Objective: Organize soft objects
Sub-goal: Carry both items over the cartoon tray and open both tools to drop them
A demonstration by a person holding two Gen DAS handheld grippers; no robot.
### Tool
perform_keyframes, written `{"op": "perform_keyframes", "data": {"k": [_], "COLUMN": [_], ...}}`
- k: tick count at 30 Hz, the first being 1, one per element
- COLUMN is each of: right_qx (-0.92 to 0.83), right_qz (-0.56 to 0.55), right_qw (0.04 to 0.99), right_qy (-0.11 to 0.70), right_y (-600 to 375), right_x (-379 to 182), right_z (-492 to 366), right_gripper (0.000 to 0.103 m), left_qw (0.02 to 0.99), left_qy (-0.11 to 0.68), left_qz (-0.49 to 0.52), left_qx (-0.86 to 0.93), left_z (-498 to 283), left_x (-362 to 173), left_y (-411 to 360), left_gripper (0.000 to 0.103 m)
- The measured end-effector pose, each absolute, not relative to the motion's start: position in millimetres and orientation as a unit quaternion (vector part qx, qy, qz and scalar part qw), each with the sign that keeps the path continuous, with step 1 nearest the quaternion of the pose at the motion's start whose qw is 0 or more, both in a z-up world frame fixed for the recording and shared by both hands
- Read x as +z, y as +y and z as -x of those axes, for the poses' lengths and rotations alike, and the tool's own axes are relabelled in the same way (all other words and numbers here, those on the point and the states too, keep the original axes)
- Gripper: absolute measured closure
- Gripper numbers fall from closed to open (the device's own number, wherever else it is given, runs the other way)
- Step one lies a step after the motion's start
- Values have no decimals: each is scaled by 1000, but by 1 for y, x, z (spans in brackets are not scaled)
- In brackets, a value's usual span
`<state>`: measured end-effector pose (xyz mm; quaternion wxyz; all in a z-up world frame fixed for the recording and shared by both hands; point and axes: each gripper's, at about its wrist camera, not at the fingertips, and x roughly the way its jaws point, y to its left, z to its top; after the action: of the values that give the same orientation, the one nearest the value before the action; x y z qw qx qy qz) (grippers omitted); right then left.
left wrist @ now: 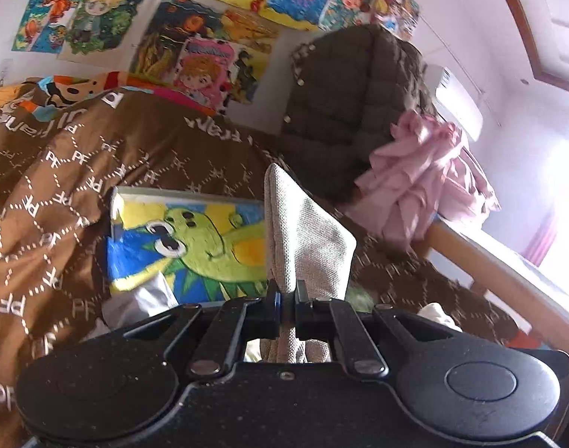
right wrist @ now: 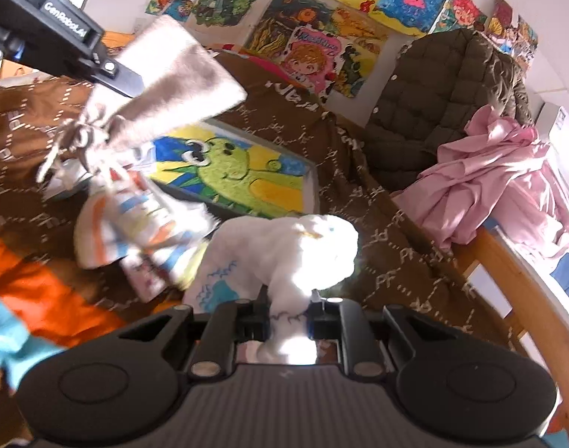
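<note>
Left wrist view shows the left gripper (left wrist: 287,300) pinching a beige woven fabric pouch (left wrist: 306,231), its jaws pressed tight on the cloth, which stands up in a folded peak above the fingers. Beyond it lies a framed painting of a green cartoon creature on yellow and blue (left wrist: 194,246), resting on a brown quilt printed with white letters (left wrist: 79,171). Farther off, to the right, a dark olive puffer jacket (left wrist: 351,93) hangs beside a crumpled pink garment (left wrist: 426,175) draped on a wooden rail (left wrist: 508,272).

Right wrist view has the right gripper (right wrist: 290,323) clamped on a white soft cloth with blue markings (right wrist: 284,254), bunched up and brightly sunlit between nearly closed jaws. At the upper left the left gripper (right wrist: 129,78) holds the same pouch (right wrist: 172,71) lifted clear of the quilt (right wrist: 359,171), its drawstrings (right wrist: 75,142) dangling. Below the pouch, striped white, orange and blue socks (right wrist: 135,224) lie blurred on the quilt, near the painting (right wrist: 239,175). Colourful drawings (right wrist: 321,18) cover the far wall.
</note>
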<state>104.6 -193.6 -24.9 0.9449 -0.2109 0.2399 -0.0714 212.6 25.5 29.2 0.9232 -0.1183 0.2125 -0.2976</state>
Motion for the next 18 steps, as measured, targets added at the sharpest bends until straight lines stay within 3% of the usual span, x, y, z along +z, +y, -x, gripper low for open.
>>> {"op": "perform_keyframes", "data": {"k": [12, 18], "right_qx": [-35, 8], "right_qz": [113, 72], "right_qw": [979, 975], "right_qy": [167, 211], "right_y": [-206, -205], "right_x": [30, 12], "right_z": [-256, -350], "right_gripper": [85, 85], "left_qw": [935, 935], "left_qy": [190, 218], "left_qz": [146, 142], "left_qx": [-262, -241], "left_z": [-358, -436], "left_x": [34, 13], "left_y": [48, 25], "left_gripper": [97, 97]}}
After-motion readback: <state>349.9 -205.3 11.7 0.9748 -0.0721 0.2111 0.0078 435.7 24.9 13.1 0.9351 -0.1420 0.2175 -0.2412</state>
